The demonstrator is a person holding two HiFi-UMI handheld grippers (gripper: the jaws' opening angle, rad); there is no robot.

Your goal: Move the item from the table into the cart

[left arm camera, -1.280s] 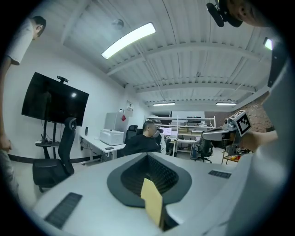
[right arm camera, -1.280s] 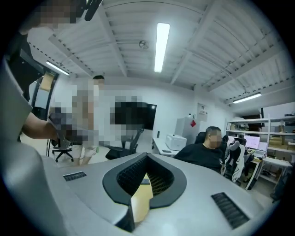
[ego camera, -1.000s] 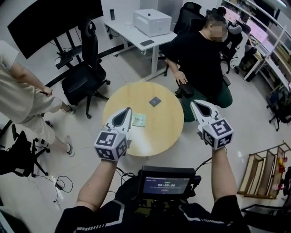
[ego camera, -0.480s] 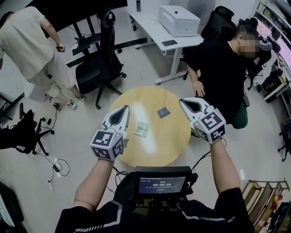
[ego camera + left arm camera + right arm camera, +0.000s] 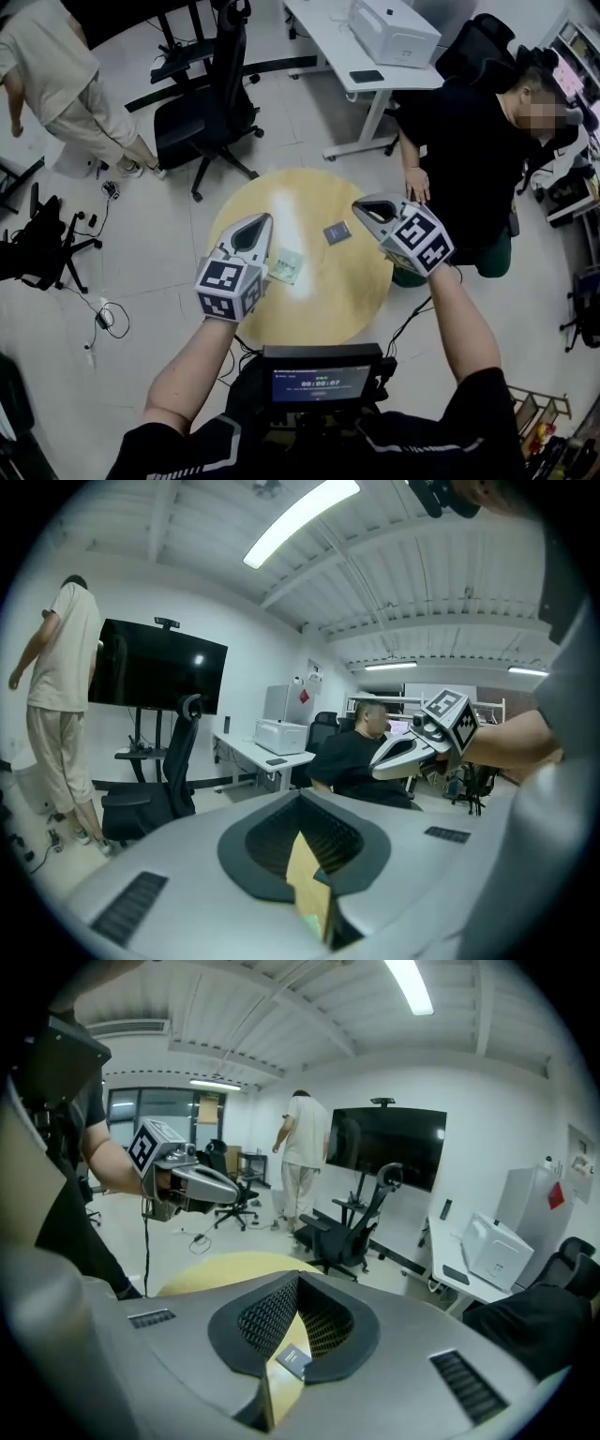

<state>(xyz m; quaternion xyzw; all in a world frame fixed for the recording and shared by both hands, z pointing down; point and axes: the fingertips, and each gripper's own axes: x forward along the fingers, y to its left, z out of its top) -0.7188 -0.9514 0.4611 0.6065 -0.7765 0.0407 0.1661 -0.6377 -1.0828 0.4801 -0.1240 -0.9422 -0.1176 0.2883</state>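
The dark square packet (image 5: 337, 232) lies flat on the round wooden table (image 5: 347, 295), toward 2 o'clock from the table's centre in the head view. A pale green packet (image 5: 287, 266) lies flat close to the centre, slightly toward 8 o'clock. The two are apart with bare wood between them, and no gripper holds either. The left gripper (image 5: 262, 221) is over the table's 10 o'clock side, with its marker cube by the rim at 9 o'clock and the green packet just beside it at its 4 o'clock. Its jaws meet tip to tip with nothing clamped between them. The right gripper (image 5: 358, 206) comes in from 3 o'clock, its tip just past the dark packet at the packet's 1 o'clock; how high it rides above the wood cannot be told. Its jaws are also closed together and empty, and in the right gripper view the dark packet shows on the table through the opening behind the closed tips. A seated person (image 5: 478, 141) in black is beyond the table at 2 o'clock, a black office chair (image 5: 211, 112) stands at 11 o'clock, and a standing person (image 5: 56, 75) in pale clothes is at 10 o'clock. A white table (image 5: 328, 47) carries a printer (image 5: 394, 28) at 1 o'clock, and a small screen (image 5: 319, 380) sits at 6 o'clock
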